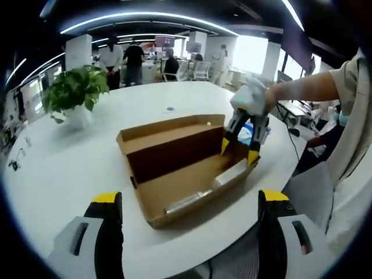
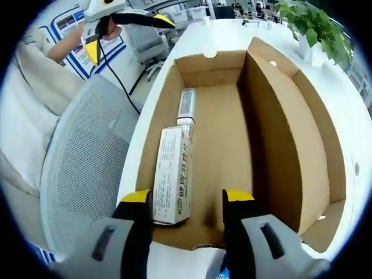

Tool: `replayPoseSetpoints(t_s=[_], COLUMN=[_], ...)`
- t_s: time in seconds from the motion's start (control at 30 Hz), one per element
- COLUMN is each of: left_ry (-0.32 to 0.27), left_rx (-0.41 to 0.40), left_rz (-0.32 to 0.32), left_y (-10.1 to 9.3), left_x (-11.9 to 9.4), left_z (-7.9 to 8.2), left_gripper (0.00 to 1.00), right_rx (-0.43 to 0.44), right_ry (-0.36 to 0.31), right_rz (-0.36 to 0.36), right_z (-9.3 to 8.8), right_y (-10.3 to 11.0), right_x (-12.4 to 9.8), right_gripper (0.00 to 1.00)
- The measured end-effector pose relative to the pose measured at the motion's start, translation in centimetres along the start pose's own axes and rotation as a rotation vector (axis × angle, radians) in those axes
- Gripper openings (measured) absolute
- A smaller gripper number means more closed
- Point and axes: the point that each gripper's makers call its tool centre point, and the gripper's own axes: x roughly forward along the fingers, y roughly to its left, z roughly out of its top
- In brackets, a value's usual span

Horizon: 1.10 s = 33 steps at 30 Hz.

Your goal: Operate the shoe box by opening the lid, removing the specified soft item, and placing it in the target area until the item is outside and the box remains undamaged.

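With the shoe box [image 2: 279, 128] lid already open on the white worktop [image 1: 58, 168], the right gripper [image 2: 187, 203], jaws apart, dips inside beside a carton [image 2: 171, 174] and tube [image 2: 185, 104]; left gripper [image 1: 189, 203] hangs apart nearby. Next, probably: shut on the item w/o crushing cardboard.
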Motion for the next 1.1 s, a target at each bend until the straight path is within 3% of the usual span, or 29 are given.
replayPoseSetpoints(t_s=[0.13, 0.4, 0.73, 1.1], left_ry=[-0.002, -0.010, -0.016, -0.077], left_rx=[-0.003, -0.006, 0.001, 0.020], left_rz=[0.003, 0.006, 0.006, 0.004], left_y=[0.0, 0.0, 0.2, 0.1], left_x=[-0.2, -0.4, -0.5, -0.8], left_z=[-0.1, 0.0, 0.4, 1.0], left_gripper=[0.99, 1.00, 1.00, 1.00], right_rx=[-0.051, -0.029, -0.039, -0.053], right_ry=[0.031, 0.037, -0.027, -0.061], right_rz=[-0.014, -0.046, -0.025, -0.058], right_z=[-0.4, -0.9, 0.5, 0.8], right_y=[-0.2, -1.0, 0.6, 0.9], right_x=[-0.1, -0.8, 0.5, 0.9], right_gripper=[0.42, 0.42, 0.31, 0.17])
